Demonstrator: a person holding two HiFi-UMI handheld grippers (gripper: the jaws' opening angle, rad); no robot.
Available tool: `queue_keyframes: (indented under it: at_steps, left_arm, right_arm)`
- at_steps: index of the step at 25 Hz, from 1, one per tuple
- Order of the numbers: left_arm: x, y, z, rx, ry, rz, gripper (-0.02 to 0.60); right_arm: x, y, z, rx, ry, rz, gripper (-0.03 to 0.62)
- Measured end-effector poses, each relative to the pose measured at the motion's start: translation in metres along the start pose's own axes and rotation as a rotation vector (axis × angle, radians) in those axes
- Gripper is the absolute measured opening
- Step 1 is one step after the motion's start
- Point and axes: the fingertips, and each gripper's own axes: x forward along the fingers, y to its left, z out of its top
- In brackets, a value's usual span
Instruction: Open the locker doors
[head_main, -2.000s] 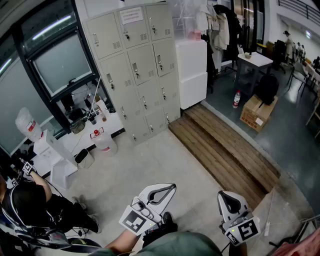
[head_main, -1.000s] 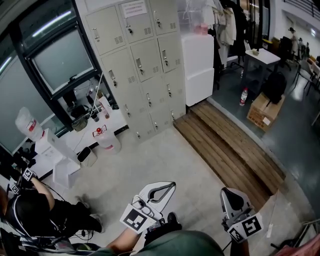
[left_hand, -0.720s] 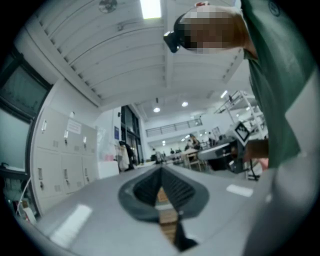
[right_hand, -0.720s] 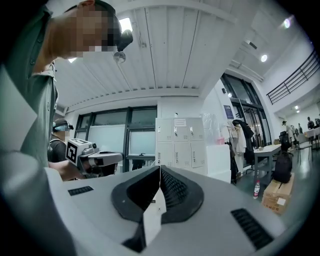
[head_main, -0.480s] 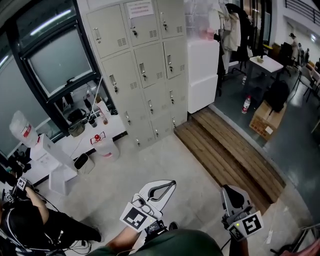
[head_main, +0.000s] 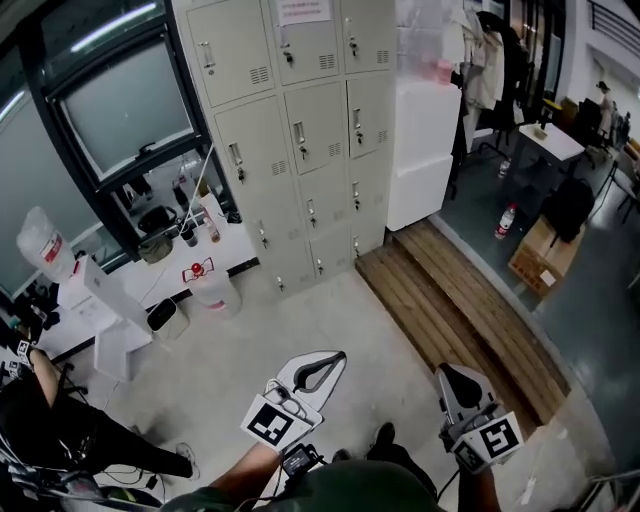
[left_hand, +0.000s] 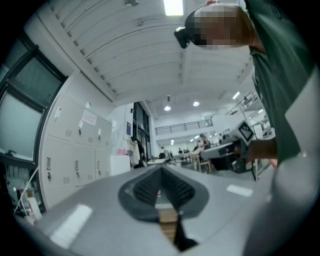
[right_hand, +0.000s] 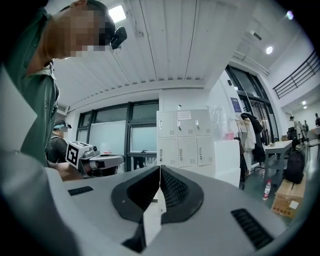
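The bank of grey lockers (head_main: 300, 140) stands against the far wall, across the concrete floor (head_main: 300, 330) and well apart from both grippers. It shows 3 columns of doors, and every door in view is shut flat, each with a small handle and a vent slot. A paper notice (head_main: 303, 10) is stuck on the top middle door.

The left gripper (head_main: 337, 355) is held low at the bottom of the head view, pointing up toward the lockers. Its own view shows its jaws pressed together with nothing between them. The right gripper (head_main: 444, 372) is held low to the right of it, also over the floor. Its jaws are together too, ribbed pads meeting at the tips, and they grip nothing. Neither gripper touches anything.

Just right of the lockers stands a white cabinet (head_main: 425, 150). A wooden step (head_main: 450, 310) runs along the floor from its foot toward the lower right. To the left of the lockers is a dark-framed window (head_main: 120, 100). Below it a low white tabletop (head_main: 120, 285) carries clutter too small to name. A large water jug (head_main: 210, 288) with a red cap sits on the floor beside it. A seated person (head_main: 50, 420) in dark clothes is at the lower left. A cardboard box (head_main: 545, 262) lies on the darker floor at the far right.
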Motion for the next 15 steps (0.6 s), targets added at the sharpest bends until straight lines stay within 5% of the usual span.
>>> queue_keyframes:
  at_steps: [4,15]
  left_arm:
    - [0.027,0.025,0.006,0.060,-0.011,0.019,-0.005]
    - [0.086,0.078,-0.009,0.115,0.050,0.218,-0.005]
  right_arm:
    - [0.044,-0.022,0.006,0.023,-0.028,0.067,0.006]
    - [0.130,-0.106,0.004,-0.008,-0.019,0.242,0.006]
